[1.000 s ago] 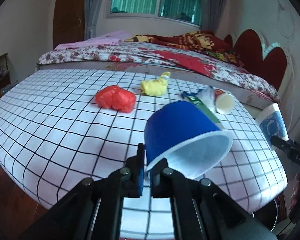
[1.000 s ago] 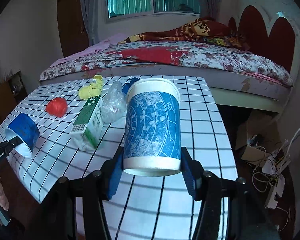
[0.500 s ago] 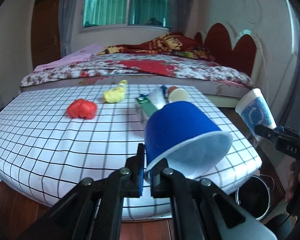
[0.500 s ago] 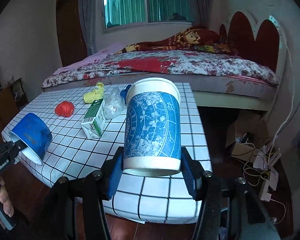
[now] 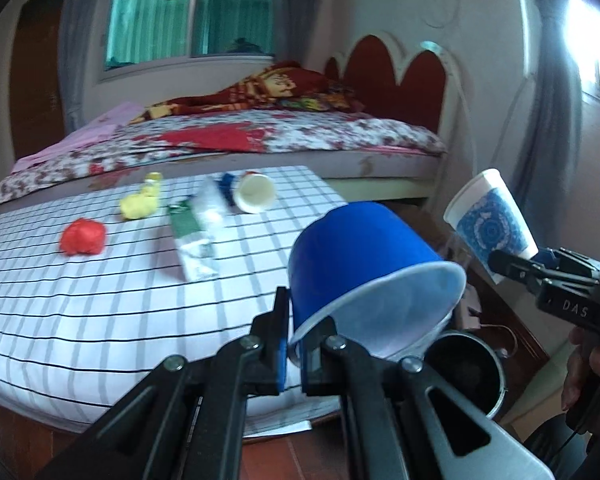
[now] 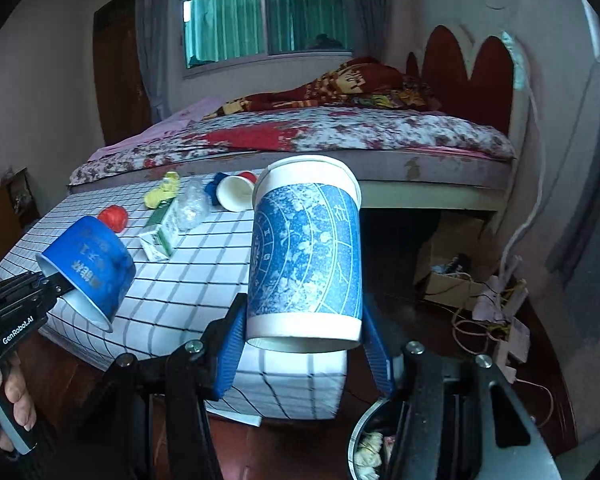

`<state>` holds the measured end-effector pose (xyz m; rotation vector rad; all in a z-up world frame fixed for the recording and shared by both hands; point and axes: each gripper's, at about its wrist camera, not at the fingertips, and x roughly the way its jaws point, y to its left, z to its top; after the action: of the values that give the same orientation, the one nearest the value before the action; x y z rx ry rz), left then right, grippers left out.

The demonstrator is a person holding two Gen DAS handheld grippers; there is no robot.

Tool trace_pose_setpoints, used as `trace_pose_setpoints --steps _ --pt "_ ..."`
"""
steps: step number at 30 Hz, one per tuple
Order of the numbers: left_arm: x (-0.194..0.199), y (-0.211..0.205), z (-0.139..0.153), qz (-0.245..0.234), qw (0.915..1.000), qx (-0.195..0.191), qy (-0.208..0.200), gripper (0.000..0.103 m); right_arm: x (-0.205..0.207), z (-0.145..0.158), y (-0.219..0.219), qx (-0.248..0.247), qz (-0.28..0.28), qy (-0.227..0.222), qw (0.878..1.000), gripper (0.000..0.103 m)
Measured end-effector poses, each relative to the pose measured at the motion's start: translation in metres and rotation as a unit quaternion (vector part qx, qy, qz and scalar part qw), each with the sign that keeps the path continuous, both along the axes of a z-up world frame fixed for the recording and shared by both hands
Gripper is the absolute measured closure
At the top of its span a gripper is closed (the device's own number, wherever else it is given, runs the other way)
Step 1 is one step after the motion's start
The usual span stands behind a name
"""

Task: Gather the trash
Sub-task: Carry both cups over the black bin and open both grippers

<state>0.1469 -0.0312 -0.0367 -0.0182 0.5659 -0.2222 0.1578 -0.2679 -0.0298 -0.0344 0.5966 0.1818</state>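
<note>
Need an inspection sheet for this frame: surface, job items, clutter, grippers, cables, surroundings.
Surface: table with grid cloth, several items lying on it.
Job's things: blue bowl and patterned paper cup both held off the table; trash bin on the floor by the table corner, some trash inside.
Clutter: red wad, yellow wad, green carton, crumpled clear plastic, white cup on its side.
Grippers: left gripper shut on the bowl's rim; right gripper shut on the paper cup, which is tilted.
Cables: tangle of cables on the floor at right.
Surroundings: bed, window.
</note>
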Motion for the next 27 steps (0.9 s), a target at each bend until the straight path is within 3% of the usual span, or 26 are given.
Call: trace_pose_setpoints --steps 13,27 --pt "-0.012 -0.098 -0.012 -0.110 0.9936 0.017 0.017 0.099 -0.037 -0.017 -0.076 -0.012 -0.047 0.026 0.998 0.047" --pt "-0.006 -0.185 -0.068 -0.196 0.9760 0.041 0.085 0.099 -0.061 -0.085 -0.138 -0.040 -0.069 0.109 0.991 0.046"
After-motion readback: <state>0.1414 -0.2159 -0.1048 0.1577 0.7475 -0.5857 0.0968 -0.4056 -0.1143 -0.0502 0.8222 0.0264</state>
